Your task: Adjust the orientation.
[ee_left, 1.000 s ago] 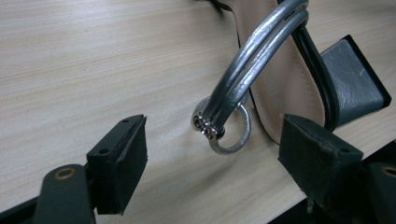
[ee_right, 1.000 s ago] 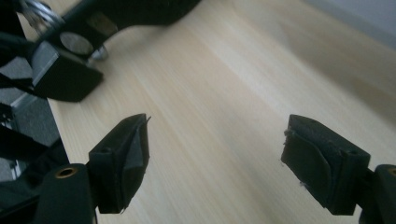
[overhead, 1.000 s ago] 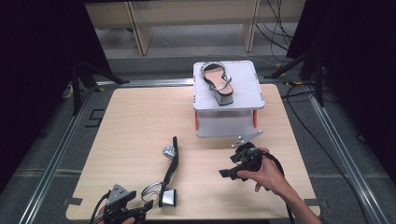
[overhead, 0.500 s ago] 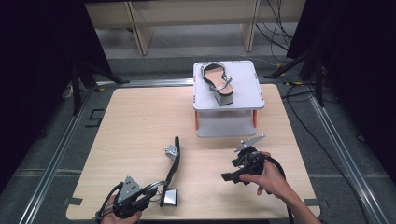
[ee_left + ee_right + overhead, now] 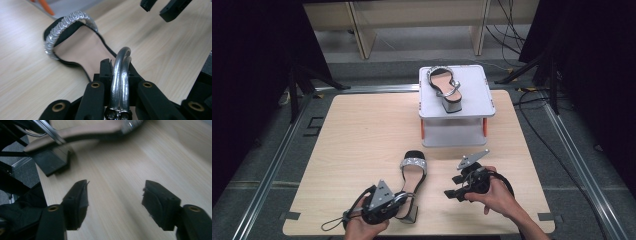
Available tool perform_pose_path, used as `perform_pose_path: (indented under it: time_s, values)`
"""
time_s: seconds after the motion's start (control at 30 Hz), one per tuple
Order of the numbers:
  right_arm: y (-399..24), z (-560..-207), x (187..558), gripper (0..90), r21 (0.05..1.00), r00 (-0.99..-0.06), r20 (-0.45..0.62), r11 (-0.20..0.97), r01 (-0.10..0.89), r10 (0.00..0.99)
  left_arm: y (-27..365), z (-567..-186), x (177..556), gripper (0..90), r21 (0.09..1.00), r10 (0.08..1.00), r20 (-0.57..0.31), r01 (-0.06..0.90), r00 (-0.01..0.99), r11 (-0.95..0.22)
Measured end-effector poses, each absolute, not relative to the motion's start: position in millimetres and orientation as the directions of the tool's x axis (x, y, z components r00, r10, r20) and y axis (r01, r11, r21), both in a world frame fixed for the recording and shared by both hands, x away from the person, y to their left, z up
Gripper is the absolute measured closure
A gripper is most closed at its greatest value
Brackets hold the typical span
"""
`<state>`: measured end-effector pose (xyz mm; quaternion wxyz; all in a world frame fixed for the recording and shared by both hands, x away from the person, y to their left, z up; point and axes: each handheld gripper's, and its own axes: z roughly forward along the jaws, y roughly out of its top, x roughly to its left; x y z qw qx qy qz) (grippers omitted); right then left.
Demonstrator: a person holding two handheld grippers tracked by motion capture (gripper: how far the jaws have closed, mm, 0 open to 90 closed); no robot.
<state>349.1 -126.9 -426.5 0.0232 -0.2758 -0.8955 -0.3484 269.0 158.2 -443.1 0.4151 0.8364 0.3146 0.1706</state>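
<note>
A black sandal [image 5: 413, 176] with a silver toe band [image 5: 65, 27] stands sole-down on the wooden table [image 5: 362, 135] near its front edge. My left gripper [image 5: 398, 201] is at the sandal's heel end, shut on its silver ankle strap [image 5: 121, 72], which runs between the jaws. My right gripper [image 5: 456, 188] hovers just right of the sandal and points toward it. Its jaws have just been closing, but they stand apart with nothing between them [image 5: 116, 200]. The sandal's block heel [image 5: 52, 161] lies ahead of them. A matching sandal [image 5: 445, 84] rests on a white stand [image 5: 477, 100].
The white stand sits at the table's far middle on orange legs. Metal rails [image 5: 272, 165] frame the table on both sides. A cable [image 5: 334, 222] trails from the left gripper near the front edge. Bare wood lies left of the sandal.
The left gripper moved right and up to the sandal's heel and closed on the strap. The sandal turned from lying on its side to sole-down. The right gripper's jaws narrowed.
</note>
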Motion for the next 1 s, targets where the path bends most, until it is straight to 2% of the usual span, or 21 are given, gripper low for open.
perform_pose_path:
  time_s: [0.03,0.07,0.13,0.17,0.2,0.23,0.3,0.47,0.67,0.77,0.8,0.83,0.9,0.93,1.0]
  values:
    - [-124.4,-426.0,347.6,41.9,0.615,-0.857,0.228,0.614,0.494,0.462,158.2,-443.1,269.0,75.6,0.802,0.668,0.024,0.385,0.744,-0.457]
    - [-124.4,-426.0,347.6,41.9,0.615,-0.857,0.228,0.614,0.494,0.462,152.4,-446.3,271.3,75.6,0.785,0.665,0.028,0.395,0.747,-0.477]
    - [-116.9,-426.1,342.9,45.8,0.626,-0.879,0.207,0.633,0.456,0.429,143.9,-448.0,271.6,57.8,0.775,0.675,0.009,0.422,0.738,-0.471]
    - [-116.9,-426.1,342.9,45.8,0.626,-0.879,0.207,0.633,0.456,0.429,142.5,-445.4,271.9,57.8,0.754,0.670,0.057,0.408,0.740,-0.515]
    - [-111.0,-426.3,338.3,46.6,0.623,-0.885,0.215,0.641,0.449,0.412,142.0,-442.3,270.9,40.2,0.739,0.678,0.077,0.415,0.731,-0.532]
    - [-108.1,-426.9,337.5,46.7,0.631,-0.898,0.198,0.650,0.424,0.394,143.7,-437.8,268.2,35.1,0.755,0.692,0.030,0.438,0.721,-0.489]
    - [-100.1,-427.0,333.0,47.3,0.633,-0.903,0.203,0.653,0.415,0.377,146.3,-435.7,267.0,27.8,0.757,0.686,0.032,0.430,0.727,-0.491]
    - [-73.8,-430.0,325.9,50.0,0.650,-0.926,0.195,0.665,0.368,0.323,161.3,-429.3,249.3,22.7,0.772,0.706,0.004,0.446,0.709,-0.452]
    - [-43.0,-437.9,324.2,54.4,0.656,-0.948,0.171,0.687,0.313,0.268,184.7,-435.0,233.2,20.7,0.786,0.753,-0.047,0.490,0.656,-0.377]
    - [-37.4,-440.5,326.2,57.2,0.646,-0.952,0.160,0.701,0.302,0.262,194.1,-438.2,231.8,19.7,0.783,0.749,-0.033,0.483,0.662,-0.392]
    - [-34.3,-442.3,329.2,64.5,0.650,-0.953,0.172,0.698,0.300,0.250,195.3,-441.3,229.3,19.8,0.787,0.766,-0.068,0.507,0.639,-0.353]
    - [-34.3,-442.3,329.2,64.5,0.650,-0.953,0.172,0.698,0.300,0.250,198.9,-444.0,228.4,19.8,0.784,0.773,-0.074,0.516,0.630,-0.345]
    - [-35.0,-441.7,330.8,78.5,0.655,-0.958,0.123,0.704,0.273,0.257,208.0,-448.0,230.0,20.2,0.771,0.776,-0.055,0.521,0.628,-0.367]
    - [-37.8,-442.5,332.4,84.4,0.662,-0.960,0.126,0.700,0.268,0.249,210.0,-450.6,229.4,20.8,0.770,0.786,-0.086,0.541,0.612,-0.337]
    - [-41.4,-442.3,332.7,85.2,0.666,-0.964,0.122,0.701,0.256,0.237,217.1,-456.0,230.6,21.1,0.767,0.803,-0.099,0.559,0.588,-0.314]
